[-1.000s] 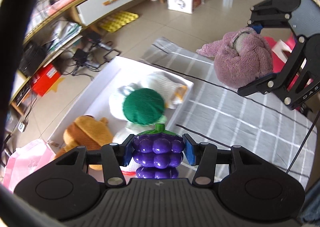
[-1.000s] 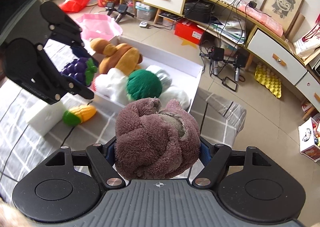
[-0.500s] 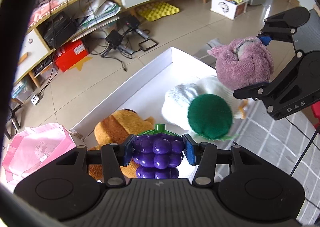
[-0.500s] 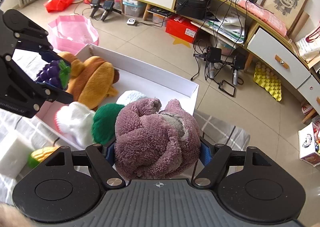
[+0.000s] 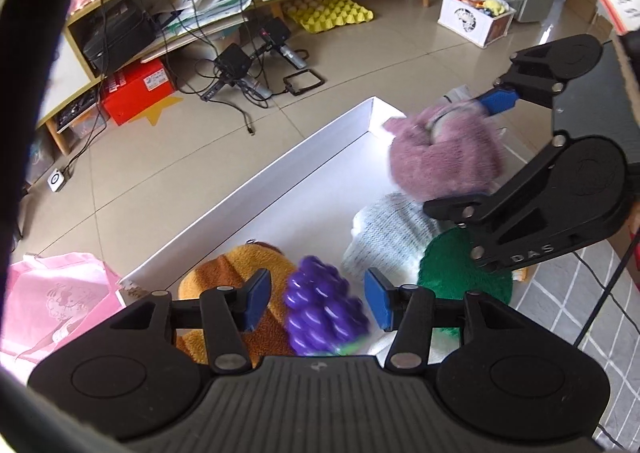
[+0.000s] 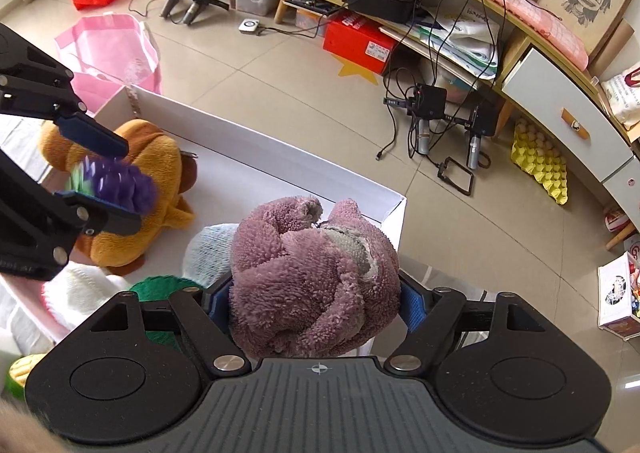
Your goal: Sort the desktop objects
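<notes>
My left gripper [image 5: 316, 299] is open above the white box [image 5: 256, 189]. The purple toy grapes [image 5: 324, 313] sit blurred between its spread fingers, tilted, over the brown plush [image 5: 228, 285]. My right gripper [image 6: 316, 299] is shut on the mauve plush toy [image 6: 312, 277] and holds it over the box's right end [image 6: 394, 209]. The mauve plush also shows in the left wrist view [image 5: 440, 161]. A white and green plush [image 5: 460, 273] lies in the box under the right gripper. The grapes [image 6: 120, 185] show in the right wrist view between the left gripper's fingers.
A pink bag [image 5: 52, 305] lies on the floor left of the box. A grey checked cloth [image 5: 560, 309] covers the surface to the right. A toy corn [image 6: 20, 369] lies at the lower left of the right wrist view. Cabinets, cables and a red box [image 6: 356, 41] stand beyond.
My left gripper has opened and the grapes have tipped loose between its fingers. Both grippers have moved further over the box. The right gripper still holds the mauve plush.
</notes>
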Action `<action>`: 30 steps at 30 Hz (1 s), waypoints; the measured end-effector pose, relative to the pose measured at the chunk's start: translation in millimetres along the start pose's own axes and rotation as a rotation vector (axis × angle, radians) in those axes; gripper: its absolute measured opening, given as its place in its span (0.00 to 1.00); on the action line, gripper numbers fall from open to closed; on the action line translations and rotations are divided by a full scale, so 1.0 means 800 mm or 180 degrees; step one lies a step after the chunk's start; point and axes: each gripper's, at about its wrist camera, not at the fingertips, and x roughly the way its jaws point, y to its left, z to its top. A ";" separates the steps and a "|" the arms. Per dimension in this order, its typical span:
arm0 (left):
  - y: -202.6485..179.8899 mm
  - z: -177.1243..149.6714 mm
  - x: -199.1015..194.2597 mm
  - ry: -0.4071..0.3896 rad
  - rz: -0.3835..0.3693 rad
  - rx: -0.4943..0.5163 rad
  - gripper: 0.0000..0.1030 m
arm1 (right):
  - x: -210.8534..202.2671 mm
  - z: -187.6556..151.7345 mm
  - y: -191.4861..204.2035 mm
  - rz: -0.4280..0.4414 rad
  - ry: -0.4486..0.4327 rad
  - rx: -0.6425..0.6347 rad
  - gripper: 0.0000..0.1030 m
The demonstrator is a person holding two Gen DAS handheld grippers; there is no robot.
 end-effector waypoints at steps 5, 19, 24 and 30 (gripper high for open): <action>0.004 -0.005 -0.004 -0.0084 0.0039 -0.0071 0.79 | 0.000 0.001 -0.007 -0.0016 -0.0030 0.0069 0.99; -0.012 -0.063 -0.062 -0.0135 -0.0016 -0.0029 0.79 | -0.081 -0.066 0.006 0.0113 -0.0233 0.0139 0.99; -0.037 -0.096 -0.079 -0.0073 -0.0022 0.0078 0.85 | -0.114 -0.104 0.027 0.0271 -0.0171 0.0241 0.99; -0.056 -0.133 -0.072 0.0166 0.0022 0.0038 0.92 | -0.124 -0.136 0.065 0.0454 0.0063 0.0405 0.99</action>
